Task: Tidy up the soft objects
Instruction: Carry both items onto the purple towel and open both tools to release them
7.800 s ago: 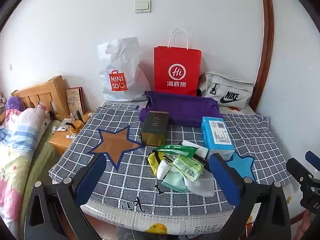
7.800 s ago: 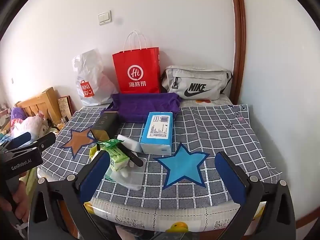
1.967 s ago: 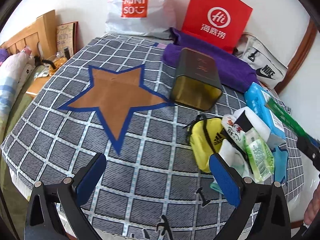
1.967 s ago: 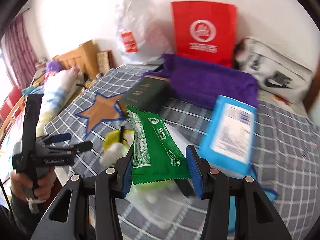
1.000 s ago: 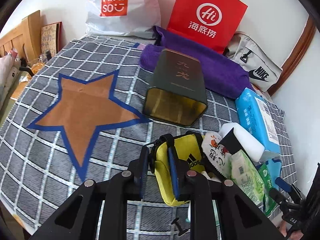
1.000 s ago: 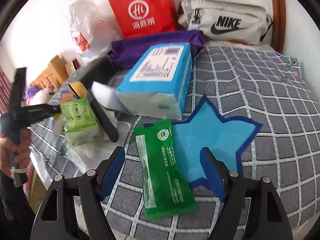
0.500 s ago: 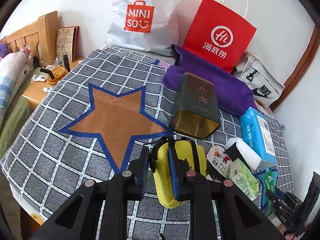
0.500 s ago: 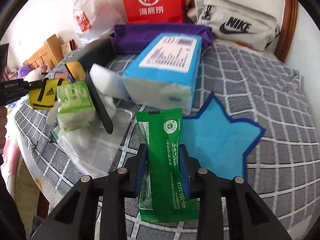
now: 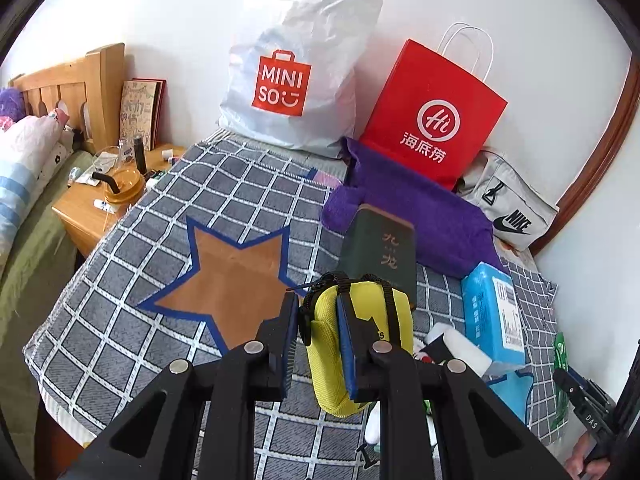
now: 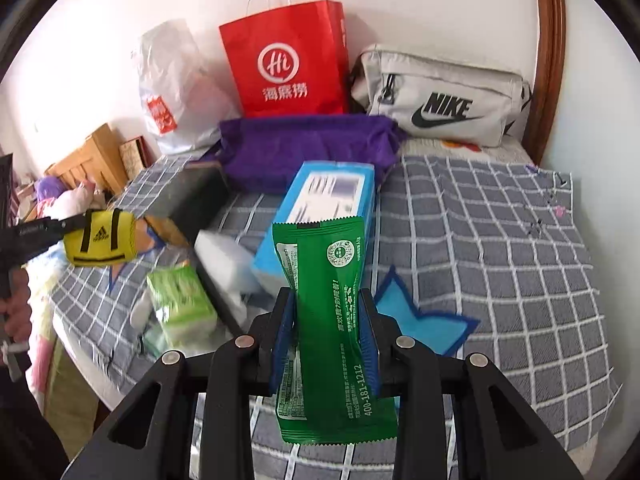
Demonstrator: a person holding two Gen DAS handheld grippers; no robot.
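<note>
My left gripper (image 9: pixel 318 316) is shut on a small yellow pouch (image 9: pixel 360 344) with black straps and holds it above the checked cloth, near the brown star patch (image 9: pixel 232 280). The pouch also shows at the left of the right wrist view (image 10: pixel 102 242). My right gripper (image 10: pixel 326 320) is shut on a green snack packet (image 10: pixel 330 320) and holds it upright above the blue star patch (image 10: pixel 424 320). A blue tissue pack (image 10: pixel 320 216), a green wipes pack (image 10: pixel 180 300) and a white block (image 10: pixel 228 260) lie in a pile on the cloth.
A dark green tin (image 9: pixel 380 252) lies behind the pouch. A purple towel (image 10: pixel 308 148), a red paper bag (image 10: pixel 288 64), a white Miniso bag (image 9: pixel 296 80) and a grey Nike bag (image 10: pixel 440 100) stand along the wall. A wooden nightstand (image 9: pixel 92 208) is at the left.
Both grippers have risen: the left lifted the yellow pouch higher off the cloth, and the right lifted the green packet off the blue star and stood it upright.
</note>
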